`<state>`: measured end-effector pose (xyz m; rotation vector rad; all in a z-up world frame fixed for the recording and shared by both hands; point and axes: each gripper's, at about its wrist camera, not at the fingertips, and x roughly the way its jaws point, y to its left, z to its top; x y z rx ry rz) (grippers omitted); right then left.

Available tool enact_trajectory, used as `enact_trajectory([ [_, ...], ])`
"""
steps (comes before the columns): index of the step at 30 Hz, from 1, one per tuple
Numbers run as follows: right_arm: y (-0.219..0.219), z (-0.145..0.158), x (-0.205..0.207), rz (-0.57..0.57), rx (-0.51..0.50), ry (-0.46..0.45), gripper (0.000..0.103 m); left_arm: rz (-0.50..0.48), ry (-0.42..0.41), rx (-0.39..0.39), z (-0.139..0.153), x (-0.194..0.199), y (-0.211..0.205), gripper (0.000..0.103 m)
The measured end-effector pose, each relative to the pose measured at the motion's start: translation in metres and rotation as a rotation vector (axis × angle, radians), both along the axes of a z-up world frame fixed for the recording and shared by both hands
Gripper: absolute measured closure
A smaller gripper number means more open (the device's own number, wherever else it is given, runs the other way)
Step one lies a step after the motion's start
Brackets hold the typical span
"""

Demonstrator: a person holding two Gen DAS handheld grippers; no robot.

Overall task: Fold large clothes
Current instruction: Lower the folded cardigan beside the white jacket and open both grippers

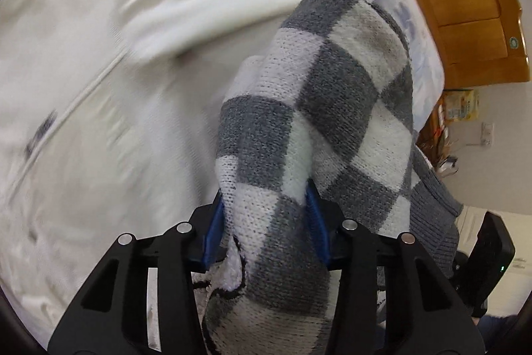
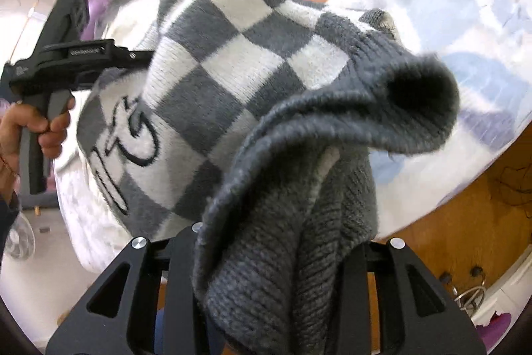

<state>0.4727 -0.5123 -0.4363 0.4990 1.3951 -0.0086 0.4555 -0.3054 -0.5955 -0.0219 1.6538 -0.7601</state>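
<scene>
The checkered sweater (image 1: 316, 122), a knit of grey and white squares, hangs lifted above the bed (image 2: 465, 22). Both grippers hold it.

In the left wrist view, the left gripper (image 1: 266, 228) has its two blue pads (image 1: 214, 232) pressed against a thick bunch of the knit, one pad on each side of the fabric. The jaws stand partly apart and are clamped on the sweater. The cloth rises away from the fingers as a rounded column and covers the middle of this view. Behind the sweater lies a white garment (image 1: 116, 55), spread flat and blurred, with a seam line across it. To the right of the sweater, a wooden headboard (image 1: 465, 5) stands at the edge of the bed.

In the right wrist view, the right gripper (image 2: 279, 242) is covered by the grey ribbed hem (image 2: 282, 255) of the sweater, which drapes over the fingers. Its pads are hidden, so I cannot tell from the view how the jaws stand; the fabric hangs from between them. A grey cuff (image 2: 415, 95) opens as a dark round hole, above and to the right of this gripper. A black embroidered design (image 2: 133, 138) is on the checkered part. Left of the sweater, a person's hand (image 2: 30, 128) grips the handle of the left gripper. Under the sweater the bed has a pale blue patterned cover, and a wooden floor (image 2: 465, 205) shows beside the bed.
</scene>
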Motion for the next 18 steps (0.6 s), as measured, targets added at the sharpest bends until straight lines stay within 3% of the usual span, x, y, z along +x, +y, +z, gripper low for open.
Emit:
enact_trajectory([
  [5, -0.057, 0.018, 0.018, -0.137, -0.055, -0.089, 0.073, -0.089, -0.077, -0.078, 0.026, 0.037, -0.099, 0.059],
  [8, -0.081, 0.006, 0.024, -0.254, -0.036, -0.094, 0.073, -0.171, -0.102, -0.088, 0.025, 0.055, -0.158, 0.059],
  [11, -0.089, -0.045, 0.020, -0.368, 0.008, -0.025, 0.072, -0.224, -0.116, -0.001, -0.008, 0.067, -0.209, 0.057],
  [14, -0.090, -0.100, 0.032, -0.434, 0.057, 0.123, 0.070, -0.283, -0.145, 0.175, -0.050, 0.061, -0.234, 0.056],
  [16, -0.093, -0.122, 0.024, -0.468, 0.076, 0.198, 0.064, -0.290, -0.150, 0.177, -0.060, 0.058, -0.237, 0.050],
  [18, -0.090, -0.129, 0.024, -0.488, 0.081, 0.203, 0.058, -0.277, -0.195, 0.215, -0.061, 0.057, -0.234, 0.028],
])
